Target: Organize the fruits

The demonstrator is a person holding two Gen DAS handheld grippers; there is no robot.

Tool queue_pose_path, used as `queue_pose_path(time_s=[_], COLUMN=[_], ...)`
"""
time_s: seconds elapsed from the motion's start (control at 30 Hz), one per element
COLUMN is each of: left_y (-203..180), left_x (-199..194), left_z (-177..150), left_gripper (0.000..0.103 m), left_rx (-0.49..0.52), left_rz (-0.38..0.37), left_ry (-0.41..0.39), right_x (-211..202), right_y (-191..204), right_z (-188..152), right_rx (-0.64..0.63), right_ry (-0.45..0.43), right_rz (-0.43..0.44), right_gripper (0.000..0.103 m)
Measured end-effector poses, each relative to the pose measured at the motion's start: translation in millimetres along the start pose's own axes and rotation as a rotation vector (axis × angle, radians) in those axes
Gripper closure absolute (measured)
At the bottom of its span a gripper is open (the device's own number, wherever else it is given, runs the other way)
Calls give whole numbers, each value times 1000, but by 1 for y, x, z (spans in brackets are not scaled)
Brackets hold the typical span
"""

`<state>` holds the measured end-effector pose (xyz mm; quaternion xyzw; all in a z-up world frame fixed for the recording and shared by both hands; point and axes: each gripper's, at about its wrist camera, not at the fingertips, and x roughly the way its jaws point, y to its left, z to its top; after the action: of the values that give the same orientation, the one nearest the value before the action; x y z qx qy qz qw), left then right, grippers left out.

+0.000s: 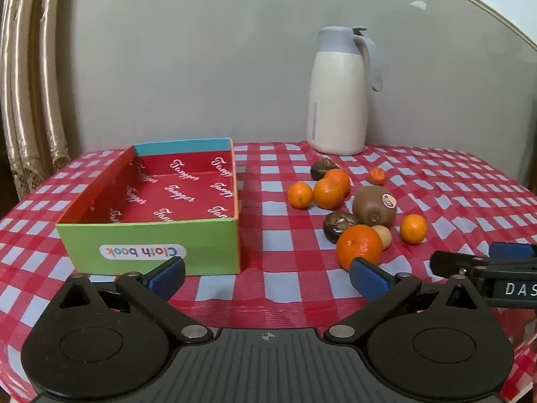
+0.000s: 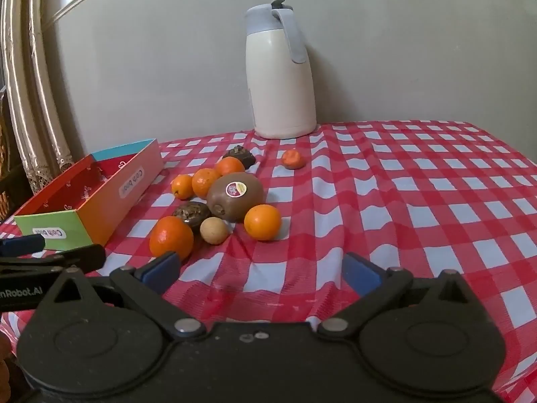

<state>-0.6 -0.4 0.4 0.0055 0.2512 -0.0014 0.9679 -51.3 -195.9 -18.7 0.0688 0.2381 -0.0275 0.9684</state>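
Observation:
An open cardboard box with a red inside and a green front wall stands empty on the left of the checked tablecloth. To its right lies a loose heap of fruit: a brown kiwi with a sticker, several oranges, the nearest one, a small tan fruit, two dark wrinkled fruits. My left gripper hovers open before the box and heap, nothing between its fingers. My right gripper is open too, just short of the fruit.
A white jug with a grey lid stands at the back by the wall. A small reddish fruit lies apart behind the heap. Curtains hang at the left. The tablecloth is bare on the right.

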Motion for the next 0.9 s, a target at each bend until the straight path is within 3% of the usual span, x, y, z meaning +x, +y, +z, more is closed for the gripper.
queue_pose_path(time_s=[0.2, 0.9], left_y=[10, 10], left_x=[5, 6], left_z=[1, -3], left_gripper=[0, 0], left_rx=[-45, -29], left_rz=[15, 14], left_ry=[13, 10], right_x=[-1, 1], right_y=[-6, 2], right_z=[1, -1], right_rx=[47, 30], right_ry=[-5, 1], right_rz=[-4, -10], right_gripper=[0, 0])
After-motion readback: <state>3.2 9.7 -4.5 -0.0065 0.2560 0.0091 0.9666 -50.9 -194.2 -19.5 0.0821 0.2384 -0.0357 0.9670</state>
